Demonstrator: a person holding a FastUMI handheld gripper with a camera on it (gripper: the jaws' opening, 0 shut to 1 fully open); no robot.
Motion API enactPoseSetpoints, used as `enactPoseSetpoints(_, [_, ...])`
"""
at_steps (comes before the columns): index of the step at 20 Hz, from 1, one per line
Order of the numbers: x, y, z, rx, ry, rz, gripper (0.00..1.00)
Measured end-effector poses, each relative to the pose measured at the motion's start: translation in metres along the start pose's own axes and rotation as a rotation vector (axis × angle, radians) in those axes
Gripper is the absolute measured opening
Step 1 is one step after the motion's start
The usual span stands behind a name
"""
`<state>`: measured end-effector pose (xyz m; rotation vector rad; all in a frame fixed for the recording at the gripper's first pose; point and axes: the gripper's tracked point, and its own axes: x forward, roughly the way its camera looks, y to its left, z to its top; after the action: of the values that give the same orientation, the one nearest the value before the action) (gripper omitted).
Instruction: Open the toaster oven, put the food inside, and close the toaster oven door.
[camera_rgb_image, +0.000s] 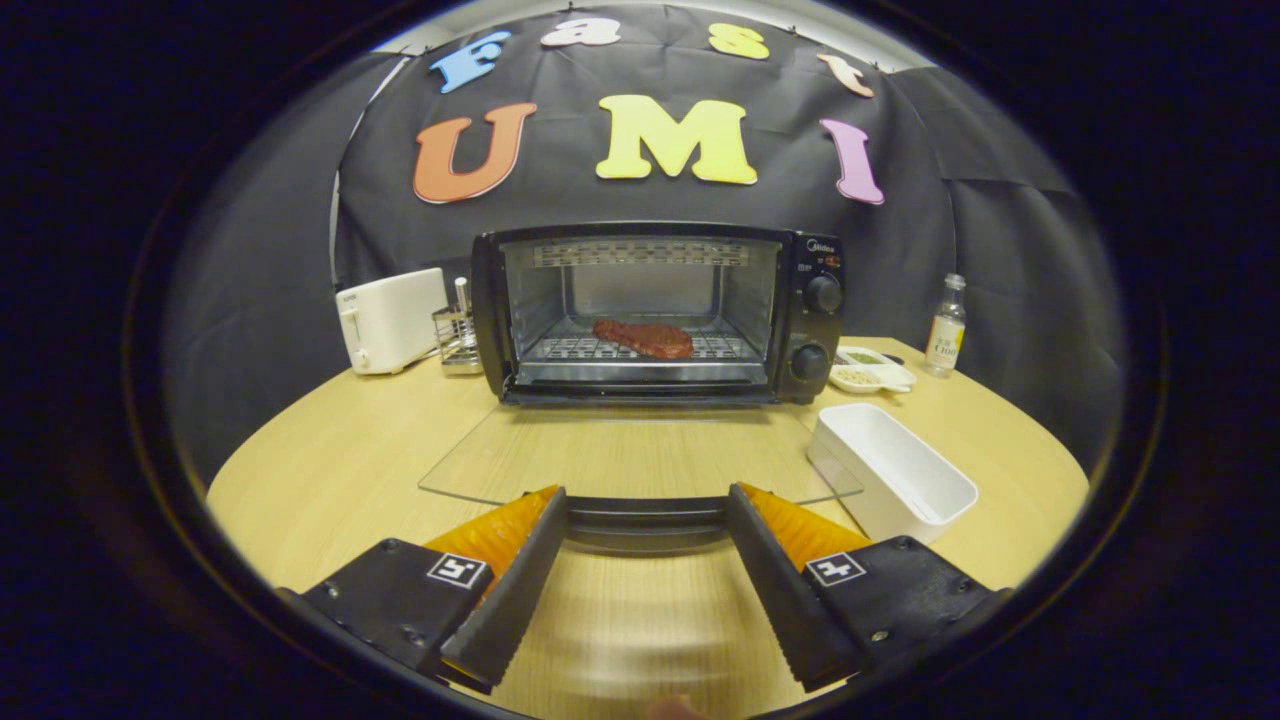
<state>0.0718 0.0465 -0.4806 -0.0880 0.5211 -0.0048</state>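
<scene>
While the toaster oven (655, 310) sits mid-frame with its glass door (640, 455) folded flat, the food (643, 338), seemingly a steak, lies on its rack. At lower centre the gripper (647, 500) is spread wide, straddling the door handle (647, 520), possibly untouched. White tray (893, 472) right.

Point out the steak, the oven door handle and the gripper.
steak (643, 338): gripper view, middle of the meat.
oven door handle (646, 518): gripper view, bar's middle.
gripper (646, 495): gripper view, midway between open fingertips.
</scene>
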Motion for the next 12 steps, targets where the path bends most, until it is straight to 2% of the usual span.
enactPoseSetpoints(6, [-0.003, 0.000, -0.020, 0.004, 0.112, 0.011, 1.00])
enactPoseSetpoints(9, [-0.003, -0.002, -0.041, 0.003, 0.224, -0.006, 1.00])
enactPoseSetpoints(12, [0.001, -0.002, -0.036, 0.019, 0.222, -0.012, 1.00])
